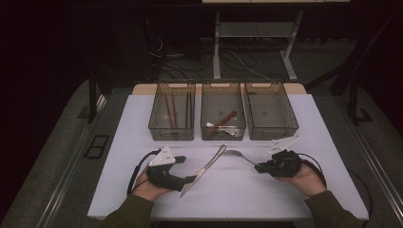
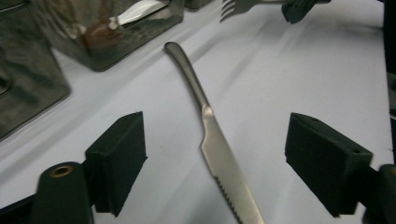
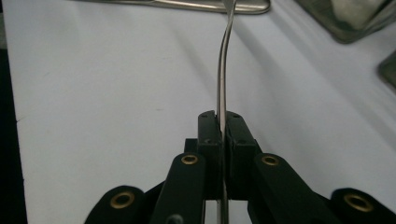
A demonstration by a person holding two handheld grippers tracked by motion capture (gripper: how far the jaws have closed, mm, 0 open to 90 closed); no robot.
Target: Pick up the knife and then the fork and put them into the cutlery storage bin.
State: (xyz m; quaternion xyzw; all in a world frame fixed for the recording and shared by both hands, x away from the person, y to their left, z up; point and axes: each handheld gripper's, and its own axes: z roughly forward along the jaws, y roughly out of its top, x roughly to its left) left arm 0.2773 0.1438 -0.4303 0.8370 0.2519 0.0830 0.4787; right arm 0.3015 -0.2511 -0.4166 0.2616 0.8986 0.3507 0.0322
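Pinching the fork (image 3: 223, 70) in our right gripper (image 3: 223, 122), we have the knife (image 2: 219, 149) lying mid-frame between our left gripper's (image 2: 215, 163) spread jaws, neither binned yet.

Black two-jaw right gripper (image 3: 223, 122) clamped on thin curved steel fork handle (image 3: 222, 60), above white tabletop (image 3: 102, 84).

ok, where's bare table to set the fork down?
Free: the mat between the right bin and the right tongs, and the strip left of the left bin. Also the near edge between the hands. Crowded: centre, where the knife lies by the fork, between the open left tongs.
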